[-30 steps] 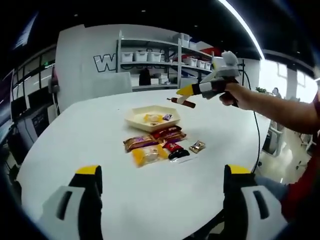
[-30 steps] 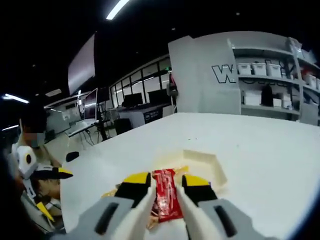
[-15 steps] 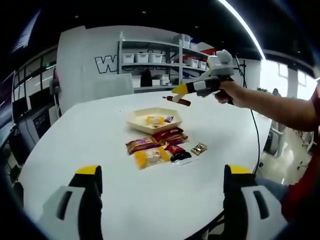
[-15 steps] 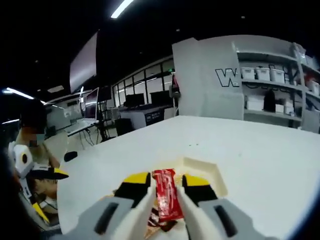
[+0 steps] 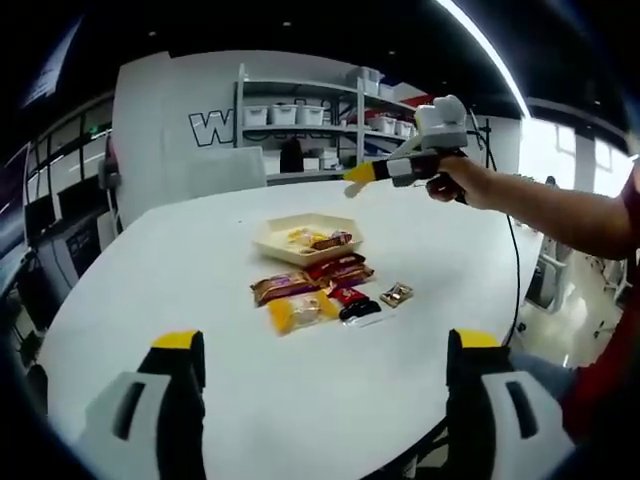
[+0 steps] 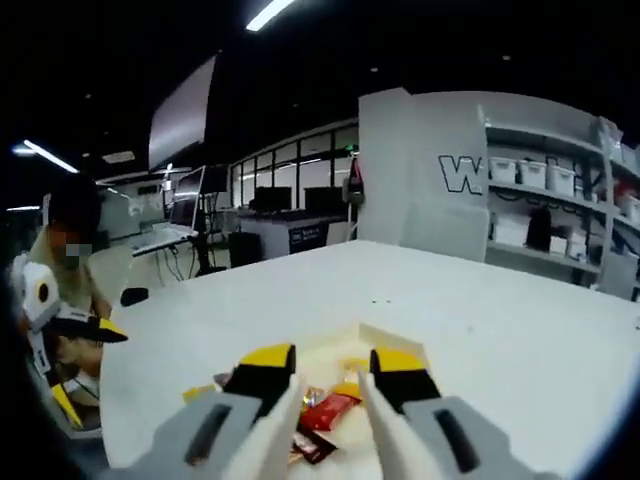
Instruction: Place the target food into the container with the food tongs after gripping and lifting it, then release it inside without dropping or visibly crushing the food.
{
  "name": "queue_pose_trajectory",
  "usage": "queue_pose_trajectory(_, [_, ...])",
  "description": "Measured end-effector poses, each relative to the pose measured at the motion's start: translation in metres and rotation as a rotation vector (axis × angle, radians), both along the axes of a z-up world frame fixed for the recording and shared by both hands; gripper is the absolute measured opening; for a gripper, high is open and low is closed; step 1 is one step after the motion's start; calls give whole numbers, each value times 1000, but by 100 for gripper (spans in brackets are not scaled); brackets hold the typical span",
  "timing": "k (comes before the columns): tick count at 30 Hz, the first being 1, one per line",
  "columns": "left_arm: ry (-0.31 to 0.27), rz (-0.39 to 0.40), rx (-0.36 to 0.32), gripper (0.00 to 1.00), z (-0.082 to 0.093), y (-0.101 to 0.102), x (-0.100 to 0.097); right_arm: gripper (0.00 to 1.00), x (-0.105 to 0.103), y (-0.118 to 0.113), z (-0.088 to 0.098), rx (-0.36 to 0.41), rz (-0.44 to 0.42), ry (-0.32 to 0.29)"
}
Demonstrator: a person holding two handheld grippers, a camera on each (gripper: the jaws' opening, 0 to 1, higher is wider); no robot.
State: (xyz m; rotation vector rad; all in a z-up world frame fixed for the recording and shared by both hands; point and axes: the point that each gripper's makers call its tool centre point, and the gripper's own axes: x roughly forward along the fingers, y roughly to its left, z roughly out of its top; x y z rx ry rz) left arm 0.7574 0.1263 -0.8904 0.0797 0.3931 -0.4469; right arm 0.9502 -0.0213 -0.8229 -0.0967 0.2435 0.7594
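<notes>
A long red snack bar (image 5: 330,241) (image 6: 328,410) lies in the cream tray (image 5: 268,240) (image 6: 395,335) with two other small snacks. My right gripper (image 6: 330,358) (image 5: 362,172) hovers above the tray's far right side, held by a hand. Its jaws stand apart, with nothing between them. The bar lies loose below them. My left gripper (image 5: 327,345) stays low at the table's near edge, wide open and holding nothing.
Several wrapped snacks lie in front of the tray: a brown packet (image 5: 283,288), a yellow one (image 5: 297,312), dark red ones (image 5: 338,268) and a gold sweet (image 5: 396,294). The white table (image 5: 150,270) is bare around them. Shelves with bins (image 5: 300,115) stand behind.
The right gripper opened and the red bar dropped out of it into the tray. The left gripper kept still.
</notes>
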Motion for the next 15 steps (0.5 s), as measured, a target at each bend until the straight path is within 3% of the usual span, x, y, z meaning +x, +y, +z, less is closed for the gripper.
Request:
queue_pose_trajectory(11, [-11,-13,4,98,5,-5,-1,24,-12,2,-15,7,21,56])
queue_pose_trajectory(15, [-7,-9,12,98,4,-2,-1,24,-9,6,-37,-35,28,103])
